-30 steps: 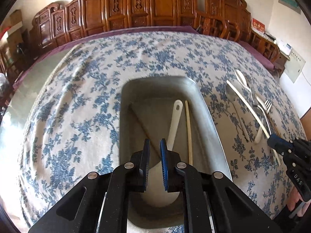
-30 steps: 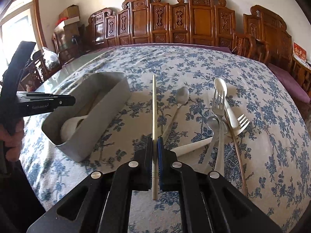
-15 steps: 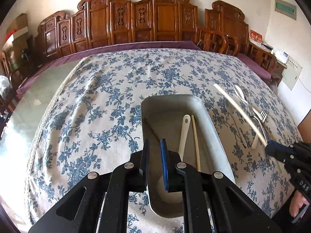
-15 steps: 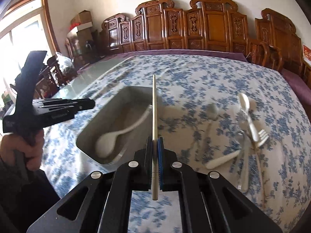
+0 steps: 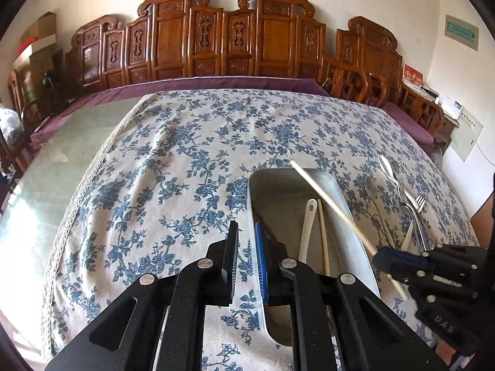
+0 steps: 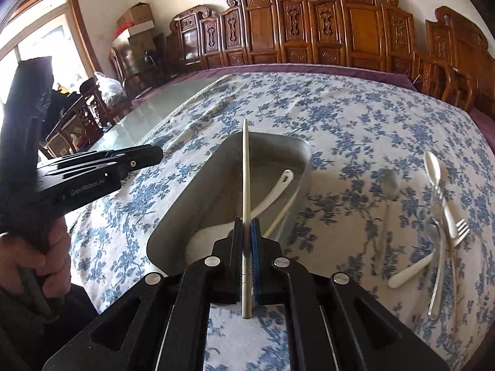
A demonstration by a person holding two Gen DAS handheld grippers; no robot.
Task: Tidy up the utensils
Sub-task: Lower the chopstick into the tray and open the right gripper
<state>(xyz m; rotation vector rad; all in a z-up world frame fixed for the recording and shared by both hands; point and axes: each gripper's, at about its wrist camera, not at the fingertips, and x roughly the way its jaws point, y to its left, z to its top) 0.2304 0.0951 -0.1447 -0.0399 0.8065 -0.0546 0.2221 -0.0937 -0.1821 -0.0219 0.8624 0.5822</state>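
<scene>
Now my right gripper (image 6: 246, 244) has its jaws clamped on a chopstick (image 6: 245, 167) above the grey tray (image 6: 191, 198); my left gripper (image 5: 246, 247) is closed, empty. Floral-clothed bench (image 5: 173, 154), carved wooden chairs (image 5: 216, 40) behind.

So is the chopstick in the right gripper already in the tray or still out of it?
Out. The right gripper is shut on the chopstick, holding it above the grey tray, where a white spoon and another chopstick already lie.

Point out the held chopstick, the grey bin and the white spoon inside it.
held chopstick (image 6: 245, 185): right wrist view, mid-shaft above the jaws.
grey bin (image 6: 304, 151): right wrist view, far rim corner.
white spoon (image 6: 272, 196): right wrist view, handle.
</scene>
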